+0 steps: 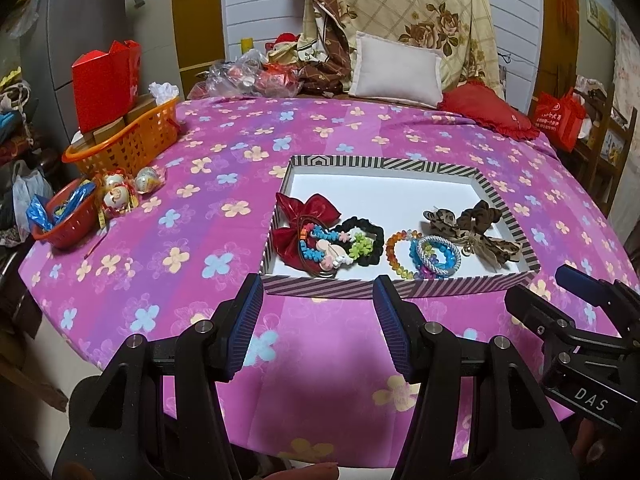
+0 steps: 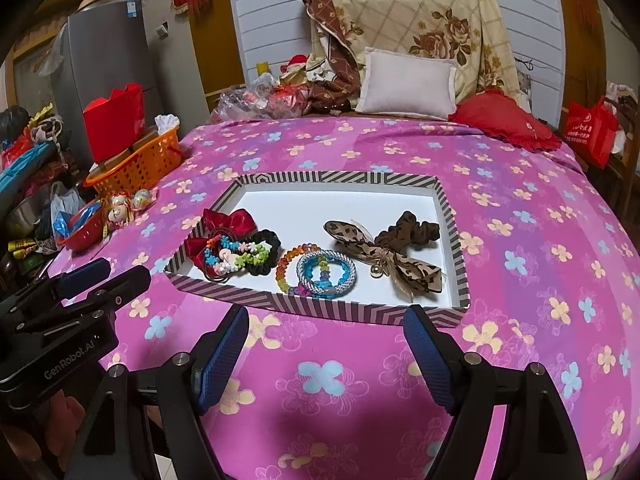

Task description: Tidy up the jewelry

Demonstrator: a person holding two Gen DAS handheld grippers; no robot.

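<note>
A shallow striped box (image 1: 400,291) (image 2: 360,312) sits on the pink flowered tablecloth. Inside lie a red bow (image 1: 308,210) (image 2: 230,220), a black scrunchie (image 1: 366,226) (image 2: 269,240) with flower bead strings, a pile of bead bracelets (image 1: 430,254) (image 2: 320,268), a leopard bow (image 1: 480,244) (image 2: 400,260) and a brown scrunchie (image 1: 478,214) (image 2: 412,232). My left gripper (image 1: 318,292) is open and empty just before the box's near wall. My right gripper (image 2: 326,324) is open and empty, also before the near wall.
An orange basket (image 1: 128,144) (image 2: 140,168) with a red box stands at the table's far left. A small red bowl (image 1: 64,220) (image 2: 82,234) and round ornaments (image 1: 120,190) lie beside it. Pillows and a red cushion (image 1: 488,110) lie beyond.
</note>
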